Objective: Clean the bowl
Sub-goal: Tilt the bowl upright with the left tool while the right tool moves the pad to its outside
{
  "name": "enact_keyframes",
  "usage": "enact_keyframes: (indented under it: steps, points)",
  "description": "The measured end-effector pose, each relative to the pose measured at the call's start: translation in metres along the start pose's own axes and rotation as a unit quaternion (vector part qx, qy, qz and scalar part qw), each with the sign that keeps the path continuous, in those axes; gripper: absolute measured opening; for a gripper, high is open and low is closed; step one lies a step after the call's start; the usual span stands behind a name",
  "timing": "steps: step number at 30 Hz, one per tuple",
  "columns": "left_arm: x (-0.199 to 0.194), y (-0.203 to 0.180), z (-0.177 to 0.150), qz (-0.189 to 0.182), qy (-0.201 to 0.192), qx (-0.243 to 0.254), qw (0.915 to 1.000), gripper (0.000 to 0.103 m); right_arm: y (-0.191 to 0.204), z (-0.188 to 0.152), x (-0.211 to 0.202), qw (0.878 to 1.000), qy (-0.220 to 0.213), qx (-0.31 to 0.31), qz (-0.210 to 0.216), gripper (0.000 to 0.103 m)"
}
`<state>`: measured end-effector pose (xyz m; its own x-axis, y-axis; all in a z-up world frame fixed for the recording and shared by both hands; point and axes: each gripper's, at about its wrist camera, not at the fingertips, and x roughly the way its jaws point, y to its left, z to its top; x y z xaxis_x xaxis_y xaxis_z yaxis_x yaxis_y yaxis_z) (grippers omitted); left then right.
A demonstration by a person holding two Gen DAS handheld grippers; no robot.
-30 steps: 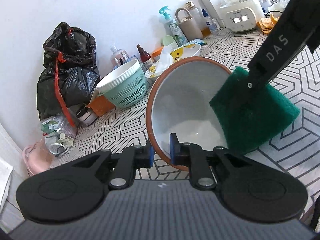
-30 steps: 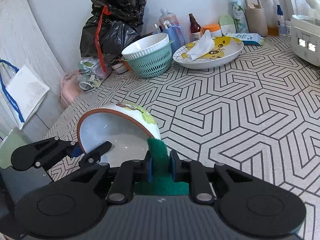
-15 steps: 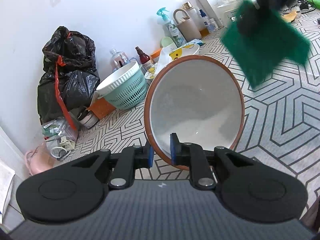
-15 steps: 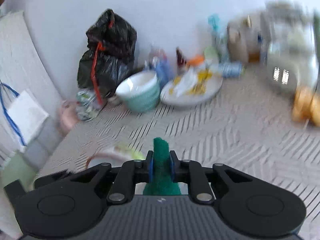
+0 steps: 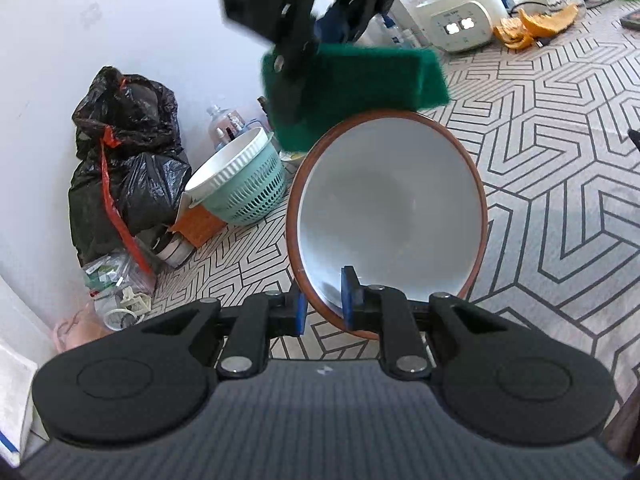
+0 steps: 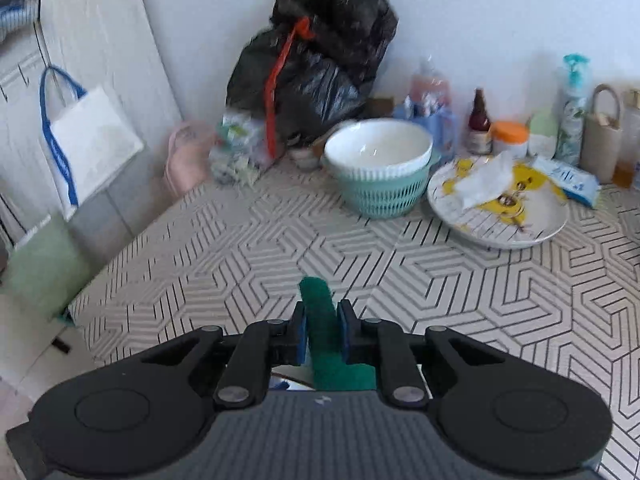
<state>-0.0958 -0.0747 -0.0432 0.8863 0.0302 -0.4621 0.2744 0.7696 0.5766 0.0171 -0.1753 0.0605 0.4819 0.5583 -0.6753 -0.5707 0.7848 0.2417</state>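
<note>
A bowl (image 5: 392, 208) with a brown rim and a pale grey inside stands tilted on its edge, its opening facing the left wrist camera. My left gripper (image 5: 323, 304) is shut on its near rim, one blue pad inside and one outside. Above the bowl's far rim hangs a green scouring pad (image 5: 360, 80), clear of the bowl, with my right gripper (image 5: 316, 28) shut on it from above. In the right wrist view the green pad (image 6: 324, 336) sits pinched between the right gripper (image 6: 323, 330) pads. The bowl is out of that view.
A mint colander with a white bowl inside (image 6: 380, 168) stands near the wall beside black rubbish bags (image 6: 312, 64). A cartoon plate with a tissue (image 6: 500, 208) lies to its right, with bottles behind. A white appliance (image 5: 456, 24) and orange peel (image 5: 532, 28) sit at the far right.
The right gripper has lifted the green pad out of the bowl, up and leftward, to above the far rim. The left gripper still grips the bowl, which stays tilted in place.
</note>
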Motion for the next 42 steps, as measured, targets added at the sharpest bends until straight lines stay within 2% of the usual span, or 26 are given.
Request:
enact_keyframes:
  steps: [6,10,14,16,22,26,30,42]
  points:
    - [0.003,0.004,0.004,-0.014,0.012,0.010,0.9998,0.017,-0.006,-0.009,0.000,0.999,-0.007,0.029,0.033,0.016]
    - [0.007,0.011,0.008,-0.032,0.021,0.004,0.9992,0.017,-0.010,-0.013,-0.004,0.999,-0.015,0.031,0.037,0.016]
    - [0.014,0.019,0.013,-0.045,0.028,-0.017,0.9985,0.017,-0.014,-0.015,-0.005,0.997,-0.015,0.034,0.069,0.016]
    - [0.017,0.022,0.019,-0.042,0.024,-0.009,0.9988,0.017,-0.014,-0.016,-0.003,0.996,-0.014,0.034,0.083,0.016]
    - [0.016,0.020,0.029,-0.043,0.004,0.010,0.9990,0.015,-0.014,-0.018,-0.003,0.996,-0.022,0.031,0.078,0.016]
    - [0.013,0.022,0.027,-0.043,-0.011,-0.017,0.9989,0.013,-0.024,-0.021,-0.005,0.994,-0.025,0.054,0.096,0.016]
    - [0.011,0.016,0.025,-0.029,-0.008,-0.008,0.9995,0.013,-0.026,-0.024,-0.003,0.991,-0.032,0.067,0.108,0.017]
    - [0.010,0.022,0.020,-0.031,0.002,-0.014,0.9994,0.014,-0.018,-0.025,-0.004,0.987,-0.032,0.066,0.143,0.017]
